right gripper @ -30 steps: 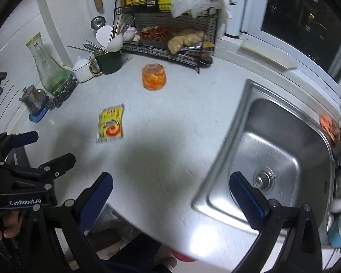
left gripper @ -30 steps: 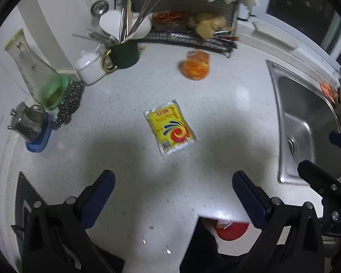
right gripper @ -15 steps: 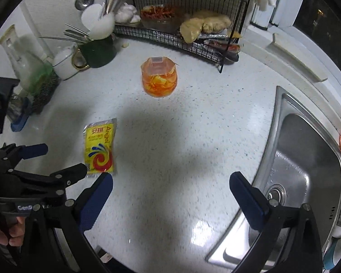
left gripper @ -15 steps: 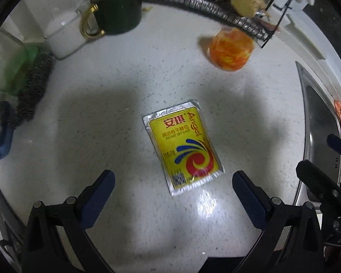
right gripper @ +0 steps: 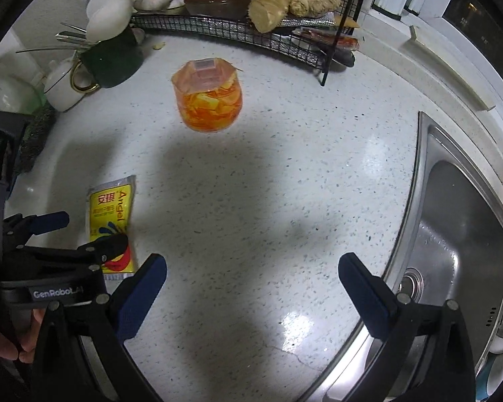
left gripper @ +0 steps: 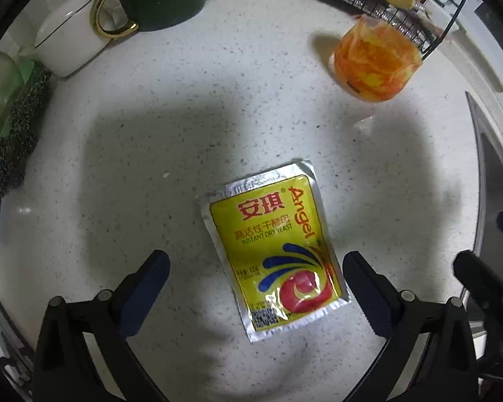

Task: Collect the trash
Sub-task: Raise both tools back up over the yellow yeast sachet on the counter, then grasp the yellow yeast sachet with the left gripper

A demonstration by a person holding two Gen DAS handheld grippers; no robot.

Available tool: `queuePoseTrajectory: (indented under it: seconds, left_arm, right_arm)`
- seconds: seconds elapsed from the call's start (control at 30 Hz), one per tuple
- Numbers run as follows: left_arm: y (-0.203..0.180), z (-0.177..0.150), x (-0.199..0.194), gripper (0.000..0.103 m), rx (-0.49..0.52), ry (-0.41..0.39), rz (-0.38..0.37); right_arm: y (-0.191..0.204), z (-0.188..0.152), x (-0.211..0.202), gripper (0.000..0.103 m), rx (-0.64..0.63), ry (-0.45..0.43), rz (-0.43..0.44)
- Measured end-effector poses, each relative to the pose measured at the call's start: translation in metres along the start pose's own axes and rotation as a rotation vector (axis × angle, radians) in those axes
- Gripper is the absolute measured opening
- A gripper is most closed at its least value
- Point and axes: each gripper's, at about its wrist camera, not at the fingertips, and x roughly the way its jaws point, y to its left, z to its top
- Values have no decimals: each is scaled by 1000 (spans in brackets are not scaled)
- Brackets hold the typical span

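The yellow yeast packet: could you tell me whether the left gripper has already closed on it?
No, the left gripper is open, with the yellow yeast packet lying flat on the counter between its fingers.

The right gripper (right gripper: 251, 281) hangs over the speckled white table (right gripper: 285, 174), jaws spread wide with nothing between them. At nine o'clock the left gripper (right gripper: 84, 231) straddles a yellow Angel yeast sachet (right gripper: 109, 211) lying flat. Toward twelve o'clock stands an orange-filled plastic jar (right gripper: 207, 102), before a black wire rack (right gripper: 251, 30). At three o'clock lies the steel sink (right gripper: 452, 234).
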Motion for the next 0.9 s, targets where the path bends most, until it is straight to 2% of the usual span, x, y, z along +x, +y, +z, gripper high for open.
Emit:
queuePoseTrajectory:
  seconds: [0.23, 0.43, 0.57, 0.67, 0.7, 0.77, 0.83, 0.9]
  left_arm:
    - [7, 4, 6, 102, -88, 0, 10]
    - [2, 6, 12, 102, -82, 36, 59]
    - [-5, -3, 11, 100, -89, 7, 84]
    - [-13, -14, 0, 76, -52, -26, 77]
    - [-16, -18, -5, 63, -45, -40, 74]
    - [-12, -22, -10, 59, -47, -45, 48]
    - [-8, -26, -13, 50, -40, -52, 36]
    - [-6, -27, -17, 45, -41, -58, 21]
  right_arm:
    - [-3, 4, -1, 103, -3, -10, 5]
    - [-6, 3, -1, 103, 7, -14, 15]
    - [-8, 3, -1, 103, 7, -14, 31]
    - [-7, 3, 0, 103, 8, -12, 45]
    - [-7, 2, 1, 103, 7, -12, 47]
    - [-4, 2, 1, 103, 4, -11, 54]
    - [-1, 2, 0, 103, -5, -10, 59]
    - [1, 3, -1, 103, -14, -16, 62]
